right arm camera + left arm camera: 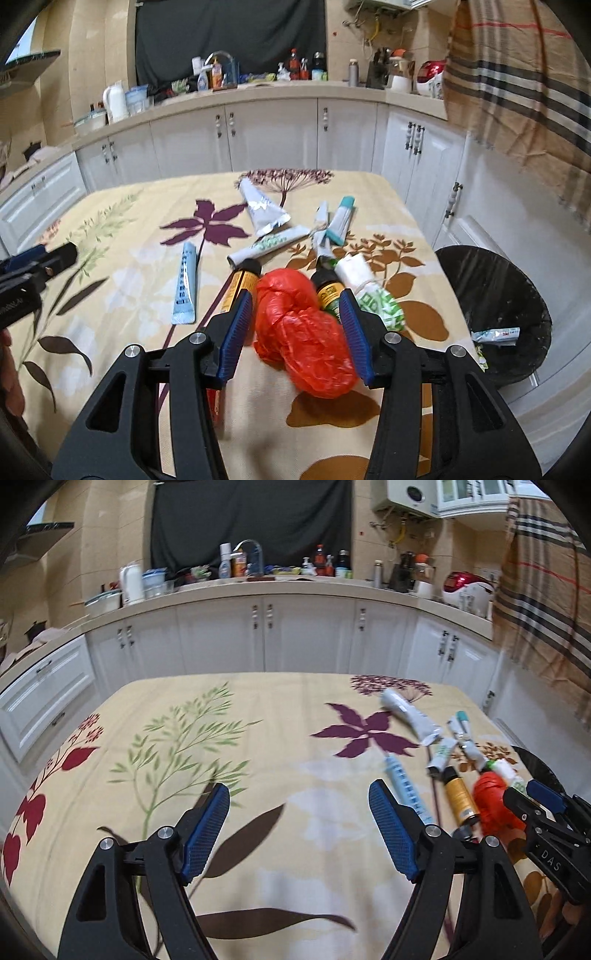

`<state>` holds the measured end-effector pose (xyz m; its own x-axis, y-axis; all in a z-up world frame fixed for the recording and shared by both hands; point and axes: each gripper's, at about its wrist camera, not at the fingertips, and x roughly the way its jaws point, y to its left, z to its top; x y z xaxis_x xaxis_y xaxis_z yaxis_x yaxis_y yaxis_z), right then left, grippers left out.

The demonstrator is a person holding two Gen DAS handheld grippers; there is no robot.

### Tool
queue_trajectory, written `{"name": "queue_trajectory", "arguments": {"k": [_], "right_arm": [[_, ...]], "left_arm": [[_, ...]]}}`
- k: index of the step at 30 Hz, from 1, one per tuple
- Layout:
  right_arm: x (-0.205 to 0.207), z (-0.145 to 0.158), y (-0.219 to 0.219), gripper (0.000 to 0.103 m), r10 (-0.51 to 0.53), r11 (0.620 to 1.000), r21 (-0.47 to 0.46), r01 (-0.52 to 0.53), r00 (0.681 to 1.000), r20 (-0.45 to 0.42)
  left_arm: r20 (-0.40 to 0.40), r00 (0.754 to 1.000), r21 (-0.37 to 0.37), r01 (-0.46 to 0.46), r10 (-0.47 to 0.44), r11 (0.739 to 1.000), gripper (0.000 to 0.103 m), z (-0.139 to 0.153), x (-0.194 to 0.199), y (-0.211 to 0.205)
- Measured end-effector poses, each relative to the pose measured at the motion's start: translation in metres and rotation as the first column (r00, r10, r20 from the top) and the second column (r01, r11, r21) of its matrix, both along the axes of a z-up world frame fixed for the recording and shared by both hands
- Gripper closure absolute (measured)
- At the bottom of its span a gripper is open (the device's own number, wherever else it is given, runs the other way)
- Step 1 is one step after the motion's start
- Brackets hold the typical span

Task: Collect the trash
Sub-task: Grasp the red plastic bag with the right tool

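Two claws over a table with a cream cloth (258,709) printed with leaves and flowers. Lots of open cloth around the left claw (295,790), fingers spread wide, holding nothing. Far edge of the table running across in front of white cupboard doors (310,635), with a gap of floor between.

Right claw (295,295) squeezing a crumpled red plastic bag (303,339) between its blue pads, near the right edge of the table. Crowded just past the bag:
- a brown bottle with an orange label (242,282)
- a dark bottle with a yellow label (327,291)
- a white and green paper packet (376,299)

Farther out on the cloth:
- a flat light blue tube (184,284), lying alone to the left
- a squashed silver tube (262,210)
- a white tube with green print (269,245)
- a tube with a teal cap (341,221)

Down beside the right edge of the table, a round black bin with a shiny black liner (517,280), mouth open. Inside, one small pale blue and white wrapper (496,336) and a few tiny scraps, too small to tell.
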<state>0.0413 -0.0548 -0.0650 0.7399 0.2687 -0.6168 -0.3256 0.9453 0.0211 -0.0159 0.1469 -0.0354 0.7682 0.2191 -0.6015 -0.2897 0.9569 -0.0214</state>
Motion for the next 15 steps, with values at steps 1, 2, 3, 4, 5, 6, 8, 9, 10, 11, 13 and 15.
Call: {"name": "queue_trajectory", "arguments": {"k": [1,2,3,4,5,6,8,9,10,11,13,15], "right_arm": [[0.001,-0.002,0.001,0.056,0.002,1.0,-0.007,-0.002,1.0,-0.009],[0.004,-0.005,0.004,0.056,0.007,1.0,-0.016,-0.007,1.0,-0.029],[0.005,-0.006,0.005,0.056,0.008,1.0,-0.02,-0.009,0.999,-0.04],[0.007,-0.008,0.006,0.057,0.009,1.0,-0.024,-0.01,0.998,-0.055],[0.008,-0.009,0.006,0.061,0.012,1.0,-0.024,-0.014,0.998,-0.068],[0.009,-0.01,0.006,0.064,0.014,1.0,-0.024,-0.015,0.997,-0.077],[0.011,-0.013,0.006,0.072,0.021,0.999,-0.026,-0.023,0.995,-0.099],[0.011,-0.013,0.006,0.072,0.021,0.999,-0.025,-0.024,0.995,-0.098],[0.01,-0.013,0.006,0.074,0.025,0.999,-0.024,-0.027,0.995,-0.097],[0.009,-0.013,0.006,0.075,0.028,0.999,-0.023,-0.03,0.995,-0.093],[0.008,-0.011,0.005,0.079,0.031,0.999,-0.017,-0.032,0.996,-0.085],[0.004,-0.008,0.002,0.081,0.031,1.0,-0.002,-0.031,0.997,-0.071]], "left_arm": [[-0.002,1.0,-0.007,-0.006,0.006,1.0,0.028,-0.002,-0.001,0.005],[-0.003,1.0,-0.012,-0.01,0.01,1.0,0.028,-0.003,-0.002,0.008],[-0.005,1.0,-0.016,-0.012,0.012,1.0,0.028,-0.004,-0.002,0.01],[-0.007,1.0,-0.022,-0.015,0.015,1.0,0.028,-0.005,-0.002,0.012],[-0.008,1.0,-0.026,-0.014,0.014,1.0,0.028,-0.006,-0.002,0.013],[-0.01,1.0,-0.032,-0.013,0.013,0.999,0.028,-0.007,-0.002,0.014],[-0.012,1.0,-0.037,-0.011,0.01,0.999,0.028,-0.008,-0.001,0.014],[-0.013,1.0,-0.039,-0.009,0.009,0.999,0.028,-0.009,-0.001,0.013],[-0.014,1.0,-0.042,-0.006,0.006,0.999,0.028,-0.009,-0.001,0.013],[-0.016,1.0,-0.045,-0.004,0.003,0.999,0.028,-0.01,-0.001,0.012],[-0.018,1.0,-0.05,0.003,-0.003,0.999,0.028,-0.011,0.001,0.009],[-0.018,1.0,-0.049,0.012,-0.013,0.999,0.028,-0.01,0.001,0.005]]}}
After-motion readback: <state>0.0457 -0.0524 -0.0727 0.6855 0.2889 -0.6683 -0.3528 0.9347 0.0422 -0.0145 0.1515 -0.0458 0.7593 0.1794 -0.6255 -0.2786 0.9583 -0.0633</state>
